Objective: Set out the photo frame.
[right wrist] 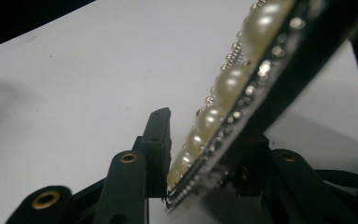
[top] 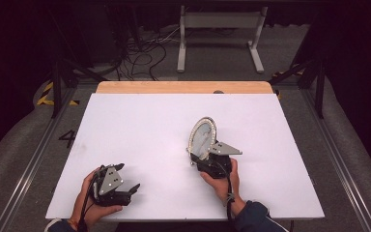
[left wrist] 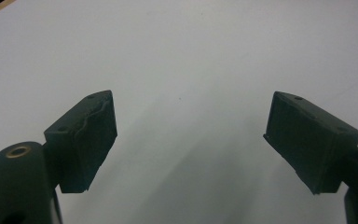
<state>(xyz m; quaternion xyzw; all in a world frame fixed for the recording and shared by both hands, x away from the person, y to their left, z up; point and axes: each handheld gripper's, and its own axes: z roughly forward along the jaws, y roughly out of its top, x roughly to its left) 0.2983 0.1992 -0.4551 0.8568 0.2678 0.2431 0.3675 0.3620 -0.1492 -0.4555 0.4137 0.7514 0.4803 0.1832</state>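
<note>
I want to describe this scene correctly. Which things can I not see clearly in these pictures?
- Oval pearl-rimmed frame: in the high view too small to tell whether it holds a mirror or a picture.
- Its lower end there: hidden behind the right gripper.
- Its face in the right gripper view: seen edge-on, blurred, cut off by the top edge.
- Left gripper: its far jaw in the high view is hidden by its own body.

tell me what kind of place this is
Probably a lab recording bay: a white table on a wooden top, loose cables on grey floor, and hazard tape by a dark frame.
</note>
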